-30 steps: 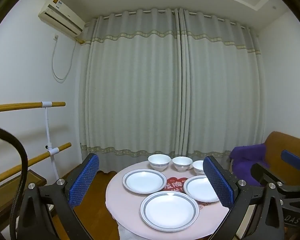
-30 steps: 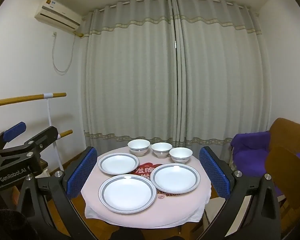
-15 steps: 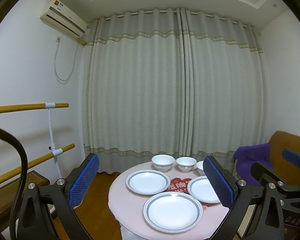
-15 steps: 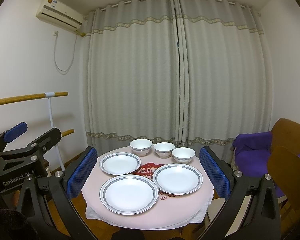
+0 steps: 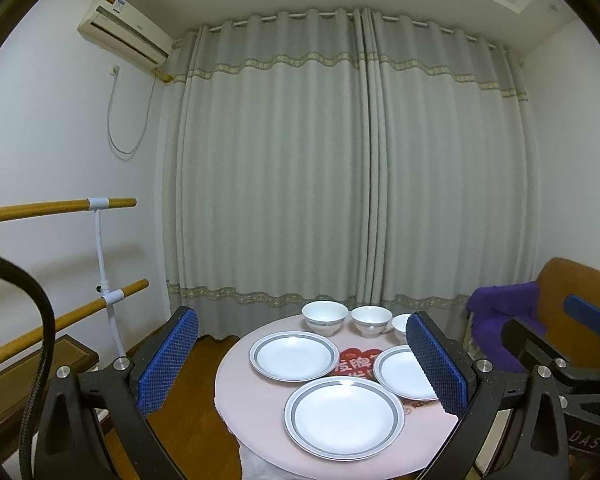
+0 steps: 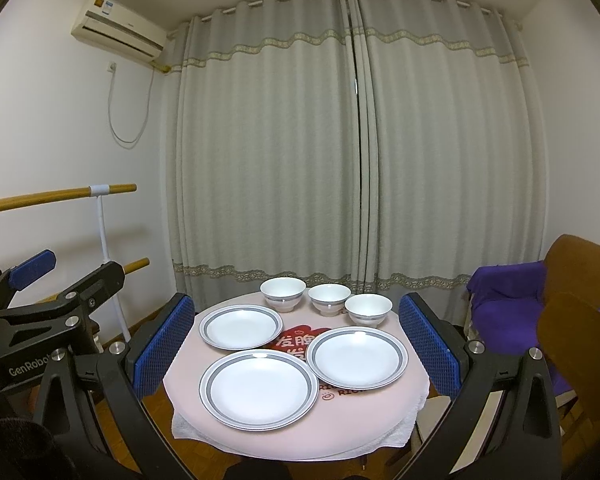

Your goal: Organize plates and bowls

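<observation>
**Task not yet begun: all dishes lie apart on the table**

The round table (image 6: 384,426) carries three plates unstacked: near plate (image 6: 259,389), right plate (image 6: 357,357), far-left plate (image 6: 240,326). Behind them three bowls stand in a row, each apart: left bowl (image 6: 283,294), middle bowl (image 6: 329,298), right bowl (image 6: 368,309). The left gripper (image 5: 302,364) and right gripper (image 6: 296,350) hang short of the table, jaws spread wide, holding nothing. Judged remaining: all stacking.
</observation>
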`<state>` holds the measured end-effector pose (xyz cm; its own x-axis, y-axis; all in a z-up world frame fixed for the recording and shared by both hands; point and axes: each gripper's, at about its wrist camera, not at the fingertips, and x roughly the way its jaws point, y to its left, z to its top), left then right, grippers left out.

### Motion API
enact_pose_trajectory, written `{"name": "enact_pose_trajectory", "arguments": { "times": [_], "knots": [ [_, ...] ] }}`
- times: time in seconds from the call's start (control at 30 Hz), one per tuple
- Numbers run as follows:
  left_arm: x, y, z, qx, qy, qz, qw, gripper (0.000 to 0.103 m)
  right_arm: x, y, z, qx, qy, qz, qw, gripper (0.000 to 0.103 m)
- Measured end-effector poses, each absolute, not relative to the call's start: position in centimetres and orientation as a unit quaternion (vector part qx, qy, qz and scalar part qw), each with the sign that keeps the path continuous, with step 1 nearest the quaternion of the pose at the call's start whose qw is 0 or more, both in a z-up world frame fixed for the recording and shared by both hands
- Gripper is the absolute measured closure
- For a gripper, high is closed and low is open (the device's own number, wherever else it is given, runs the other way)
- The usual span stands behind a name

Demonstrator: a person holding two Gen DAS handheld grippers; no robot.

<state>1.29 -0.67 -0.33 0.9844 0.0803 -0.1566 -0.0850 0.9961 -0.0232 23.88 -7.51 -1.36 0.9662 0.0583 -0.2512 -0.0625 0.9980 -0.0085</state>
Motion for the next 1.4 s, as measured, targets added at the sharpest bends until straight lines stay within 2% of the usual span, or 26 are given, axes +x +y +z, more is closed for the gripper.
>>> {"name": "enact_pose_trajectory", "arguments": {
  "times": [1.4],
  "knots": [
    [3.5, -1.0, -0.8, -0.01, 0.088, 0.032, 0.996, 0.001, 24.5, -9.1, -2.0, 0.003, 0.14, 0.009, 0.99, 0.0]
  ]
}}
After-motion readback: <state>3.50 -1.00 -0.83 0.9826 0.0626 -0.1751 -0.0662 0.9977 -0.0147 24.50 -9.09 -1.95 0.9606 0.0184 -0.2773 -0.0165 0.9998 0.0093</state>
